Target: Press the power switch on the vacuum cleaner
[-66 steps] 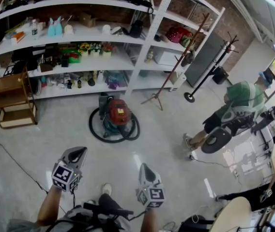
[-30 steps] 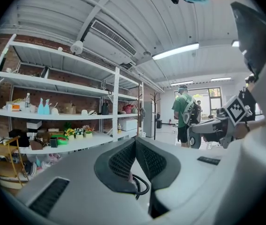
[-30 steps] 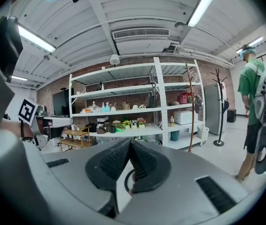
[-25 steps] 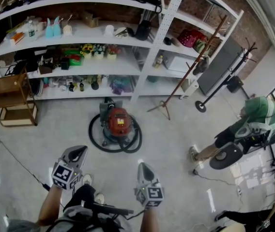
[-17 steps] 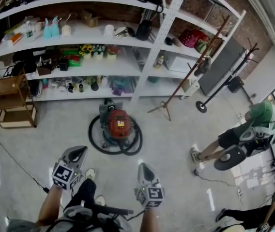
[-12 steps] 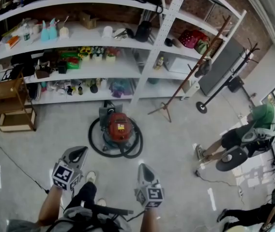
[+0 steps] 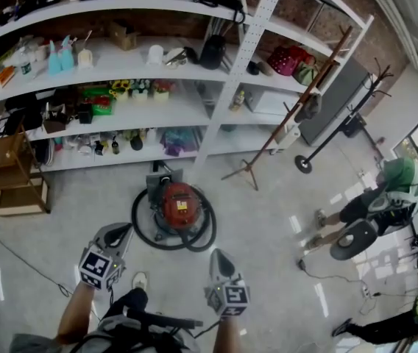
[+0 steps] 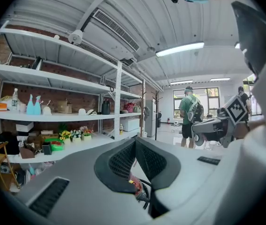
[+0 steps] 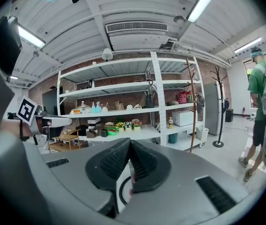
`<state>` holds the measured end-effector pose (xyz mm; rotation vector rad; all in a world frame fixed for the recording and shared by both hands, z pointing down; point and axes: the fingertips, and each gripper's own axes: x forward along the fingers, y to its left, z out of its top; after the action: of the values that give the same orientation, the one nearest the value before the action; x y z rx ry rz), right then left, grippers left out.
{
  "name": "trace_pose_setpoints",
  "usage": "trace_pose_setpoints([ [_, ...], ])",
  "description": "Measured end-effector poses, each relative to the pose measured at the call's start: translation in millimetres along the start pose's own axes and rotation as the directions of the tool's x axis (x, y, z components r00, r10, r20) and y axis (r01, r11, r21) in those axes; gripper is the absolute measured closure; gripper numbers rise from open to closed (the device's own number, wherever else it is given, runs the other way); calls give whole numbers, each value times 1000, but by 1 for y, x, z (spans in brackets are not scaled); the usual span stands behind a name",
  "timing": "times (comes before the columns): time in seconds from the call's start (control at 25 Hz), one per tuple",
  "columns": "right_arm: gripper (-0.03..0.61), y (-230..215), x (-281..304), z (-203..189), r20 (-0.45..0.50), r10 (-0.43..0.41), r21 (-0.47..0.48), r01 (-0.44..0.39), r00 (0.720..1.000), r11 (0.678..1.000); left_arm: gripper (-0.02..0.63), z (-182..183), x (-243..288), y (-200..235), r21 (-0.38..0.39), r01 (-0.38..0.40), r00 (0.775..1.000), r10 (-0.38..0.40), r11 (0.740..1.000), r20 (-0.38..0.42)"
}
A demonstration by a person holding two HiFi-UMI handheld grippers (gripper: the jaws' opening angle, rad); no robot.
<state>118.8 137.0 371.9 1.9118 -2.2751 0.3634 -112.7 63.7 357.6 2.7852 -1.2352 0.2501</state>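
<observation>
The vacuum cleaner [image 7: 178, 205] stands on the floor in front of the shelves, a red drum with a black hose coiled round it. In the head view my left gripper [image 7: 124, 229] is just short of the hose's near left side. My right gripper [image 7: 218, 255] is a little nearer me, below the hose's right side. Both are shut, tips together, with nothing held. In the left gripper view a bit of the red drum [image 8: 135, 186] shows below the closed jaws. The right gripper view shows only a strip of hose [image 9: 121, 191]. No switch can be made out.
White shelving [image 7: 238, 65] full of small goods runs behind the vacuum. A wooden rack [image 7: 6, 175] stands at the left, a coat stand [image 7: 301, 101] at the right. A person in green [image 7: 389, 193] walks at the far right. A thin cable [image 7: 18, 259] crosses the floor at my left.
I have walked forward: the vacuum now sits closer to both grippers in the head view. The grippers keep their pose. The person in green has moved further right.
</observation>
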Motion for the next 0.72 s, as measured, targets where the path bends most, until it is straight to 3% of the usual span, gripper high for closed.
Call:
trace_pose_setpoints([
  [0.44,569,8,70,22,-17,-43,2,43,999,999,606,10,50,65,-5,50,999,-50,999,-2],
  [0.72,569,12,110,27,-33,-77,-7,77,996,997,606,-4,74,99,-4,83,996,-83,997,-32],
])
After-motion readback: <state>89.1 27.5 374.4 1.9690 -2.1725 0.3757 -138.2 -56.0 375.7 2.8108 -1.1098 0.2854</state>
